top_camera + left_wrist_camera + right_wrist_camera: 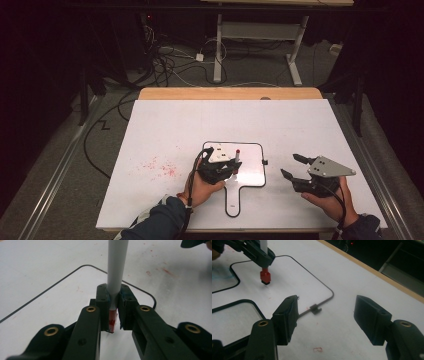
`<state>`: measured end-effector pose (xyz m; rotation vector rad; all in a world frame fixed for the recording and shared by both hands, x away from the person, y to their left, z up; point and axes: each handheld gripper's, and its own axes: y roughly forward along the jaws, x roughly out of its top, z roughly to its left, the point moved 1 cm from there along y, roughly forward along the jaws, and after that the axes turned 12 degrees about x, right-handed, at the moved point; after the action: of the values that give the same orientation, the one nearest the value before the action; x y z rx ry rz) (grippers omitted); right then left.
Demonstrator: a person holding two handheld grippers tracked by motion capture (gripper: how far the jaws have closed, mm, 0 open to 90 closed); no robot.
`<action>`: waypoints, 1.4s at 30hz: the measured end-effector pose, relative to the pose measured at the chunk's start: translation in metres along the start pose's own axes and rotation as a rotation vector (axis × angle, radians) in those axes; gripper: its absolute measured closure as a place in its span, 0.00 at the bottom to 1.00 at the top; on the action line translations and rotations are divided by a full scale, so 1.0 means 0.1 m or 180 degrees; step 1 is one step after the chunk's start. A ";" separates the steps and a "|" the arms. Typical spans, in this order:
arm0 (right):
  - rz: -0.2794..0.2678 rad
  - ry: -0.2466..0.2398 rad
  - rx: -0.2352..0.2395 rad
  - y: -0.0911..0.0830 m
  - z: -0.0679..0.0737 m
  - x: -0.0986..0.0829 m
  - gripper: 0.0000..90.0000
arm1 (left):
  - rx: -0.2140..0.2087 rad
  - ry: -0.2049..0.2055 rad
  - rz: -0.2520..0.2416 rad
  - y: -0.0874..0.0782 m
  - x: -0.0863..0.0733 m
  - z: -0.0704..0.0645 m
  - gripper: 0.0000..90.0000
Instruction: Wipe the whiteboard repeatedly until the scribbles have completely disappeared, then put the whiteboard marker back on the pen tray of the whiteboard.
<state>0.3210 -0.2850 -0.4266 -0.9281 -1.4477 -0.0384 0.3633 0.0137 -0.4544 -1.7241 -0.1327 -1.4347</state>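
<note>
High view, near edge: the left gripper (227,165) has its fingers clamped on a slim grey marker (115,275) with a red tip, standing over the black-rimmed, paddle-shaped whiteboard (250,175) at centre frame. Lower right, the right gripper (295,166) gapes wide, holding nothing. Red specks mark the smooth white counter (165,130); beyond lie cables (165,60) on grey floor.

Left gripper (226,167) over the black-rimmed whiteboard (250,172), clamping a red-tipped marker (237,156), right gripper (295,167) at three o'clock, jaws spread, red smudges (161,167) at nine o'clock on the table (200,120)
</note>
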 end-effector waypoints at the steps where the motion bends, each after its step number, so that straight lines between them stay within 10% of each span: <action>1: -0.0015 0.0015 0.0023 0.00 0.01 0.01 0.43 | -0.0010 0.0014 -0.0012 0.01 0.02 -0.02 0.87; 22: -0.0380 0.0083 0.0702 0.02 0.24 0.34 0.56 | -0.0359 0.0307 -0.0039 0.27 0.27 -0.43 0.87; 34: -0.0386 0.0211 0.0740 0.11 0.22 0.35 0.64 | -0.0436 0.0377 -0.0058 0.31 0.30 -0.52 0.87; 42: -0.0377 0.0253 0.0716 0.18 0.20 0.35 0.87 | -0.0496 0.0392 -0.0091 0.32 0.31 -0.56 0.87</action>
<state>0.3204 -0.2445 -0.4094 -0.6502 -1.3996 0.0001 0.3495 -0.0563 -0.4478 -1.7581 0.0221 -1.6039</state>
